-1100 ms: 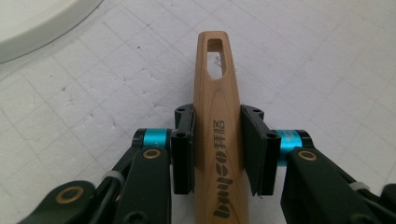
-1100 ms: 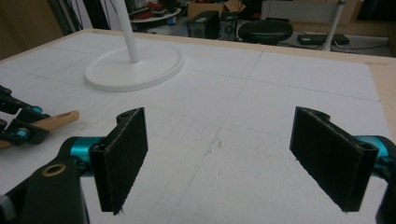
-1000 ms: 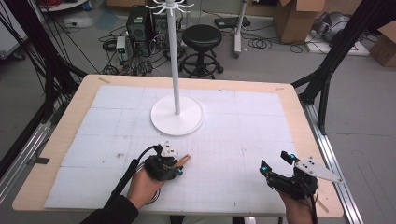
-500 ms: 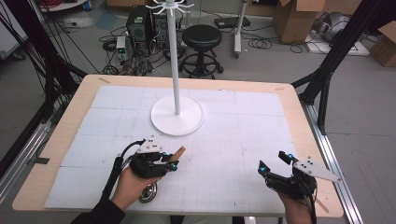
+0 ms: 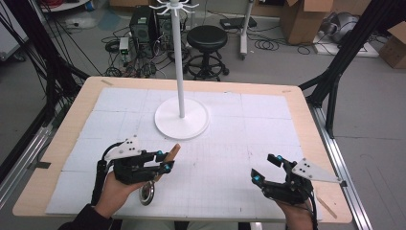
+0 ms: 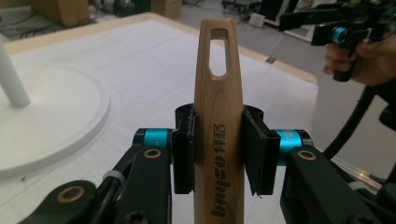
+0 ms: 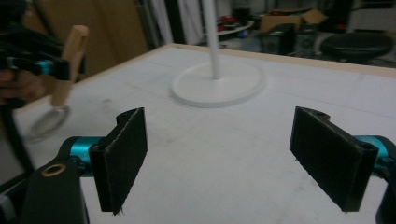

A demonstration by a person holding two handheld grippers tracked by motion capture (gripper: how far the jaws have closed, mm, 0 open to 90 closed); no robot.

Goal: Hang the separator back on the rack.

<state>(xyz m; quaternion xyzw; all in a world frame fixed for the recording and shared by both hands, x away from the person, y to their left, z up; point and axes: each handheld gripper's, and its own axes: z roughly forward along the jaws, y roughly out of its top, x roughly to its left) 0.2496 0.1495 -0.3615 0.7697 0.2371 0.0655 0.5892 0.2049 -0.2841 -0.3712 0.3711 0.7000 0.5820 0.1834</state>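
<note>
- Left gripper view showed the left gripper [image 6: 218,156] with both black jaws pressed against the sides of a wooden handle [image 6: 218,116], one pad on each side.
- Handle rose upright between the jaws in that view; a slotted hole sat near its top end, and dark printed lettering ran along its lower part.
- High view showed the handle tip [image 5: 174,150] pointing forward and to the right, past the jaw tips, toward the white stand base [image 5: 181,118] but apart from it.
- A round metal ring [image 5: 147,194] hung at the near end of the handle, beside the person's left hand [image 5: 115,191], above the white mat [image 5: 230,158]. Whether it touched the mat could not be determined.
- Right gripper [image 7: 231,154] had its jaws spread wide, with bare mat between the pads.
- In the high view the right gripper [image 5: 268,168] sat near the front right corner of the table [image 5: 306,115], well apart from the left gripper.
- White pole [image 5: 177,57] stood upright from the centre of the stand base, at the middle rear of the mat.
</note>
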